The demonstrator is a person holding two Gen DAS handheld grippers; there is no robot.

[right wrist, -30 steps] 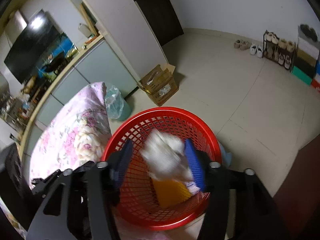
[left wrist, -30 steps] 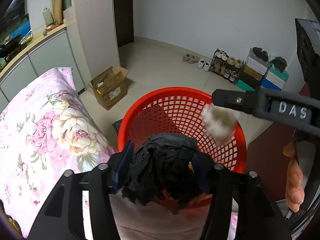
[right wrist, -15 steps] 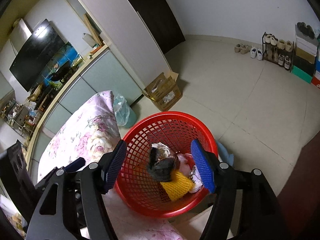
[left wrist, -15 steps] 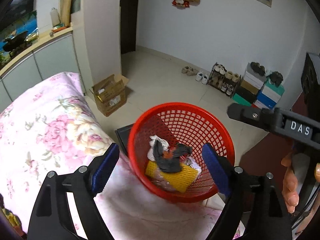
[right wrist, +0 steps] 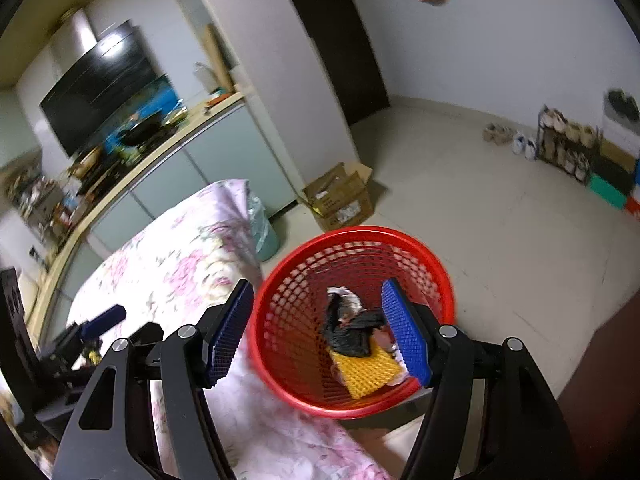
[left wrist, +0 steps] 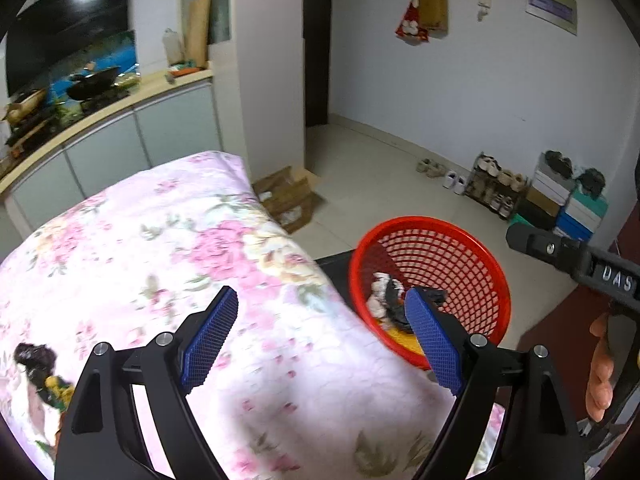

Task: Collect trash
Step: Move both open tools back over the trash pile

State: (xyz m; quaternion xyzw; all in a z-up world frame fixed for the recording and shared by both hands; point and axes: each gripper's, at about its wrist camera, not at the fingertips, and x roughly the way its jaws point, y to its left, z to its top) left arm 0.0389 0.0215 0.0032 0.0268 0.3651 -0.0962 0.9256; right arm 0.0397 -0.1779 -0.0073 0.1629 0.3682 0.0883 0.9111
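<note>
Right wrist view: 1 red basket (right wrist: pixel 436 272) holds trash; both grippers' (right wrist: pixel 318 332) (left wrist: pixel 320 338) fingers spread, empty.

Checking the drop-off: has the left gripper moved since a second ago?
Yes. The left gripper has pulled back from over the red basket, toward the floral bedspread, now open and empty.

The basket (right wrist: pixel 434 276) is red mesh, holding a black bag (right wrist: pixel 352 338), a yellow netted piece (right wrist: pixel 370 372) and white paper (right wrist: pixel 350 298). The bedcover (left wrist: pixel 168 248) is white with pink roses. Finger pads (left wrist: pixel 210 344) are blue.
</note>
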